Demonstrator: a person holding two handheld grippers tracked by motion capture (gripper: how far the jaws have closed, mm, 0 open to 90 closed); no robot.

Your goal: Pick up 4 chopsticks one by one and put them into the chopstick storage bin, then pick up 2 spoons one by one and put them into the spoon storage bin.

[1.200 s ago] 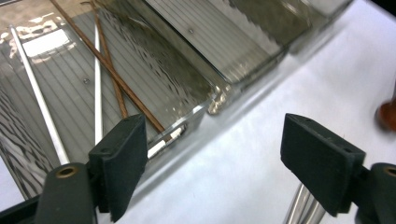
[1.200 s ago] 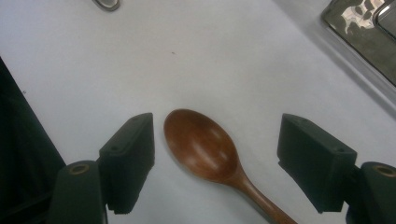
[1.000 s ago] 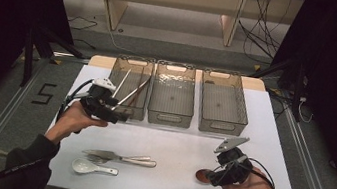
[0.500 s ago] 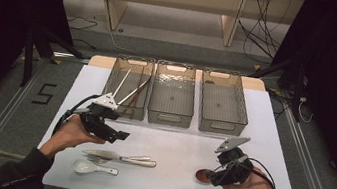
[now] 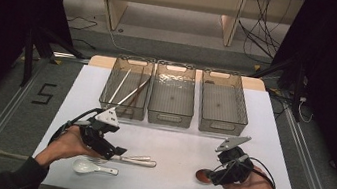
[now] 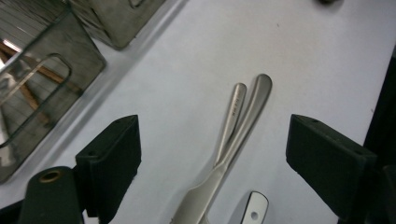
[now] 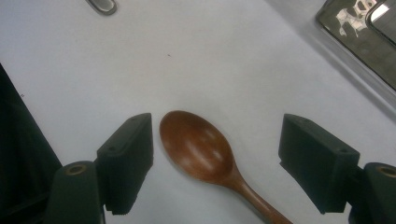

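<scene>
Cutlery lies low on the white bench (image 5: 184, 142): two metal handles (image 6: 240, 116) side by side at the lower left of the high view, a white spoon (image 5: 87, 167) just below them, and a wooden spoon (image 7: 201, 149) at the lower right. My left tool (image 5: 115, 151) hangs over the metal handles, its jaws spread wide after just opening further; in the left gripper view the handles run up between them, untouched by either pad. My right tool (image 5: 210, 174) is spread too, its jaws either side of the wooden spoon's bowl without pressing it. Three clear bins (image 5: 168, 120) stand across the middle of the high view; the left one holds chopsticks (image 5: 126, 91).
</scene>
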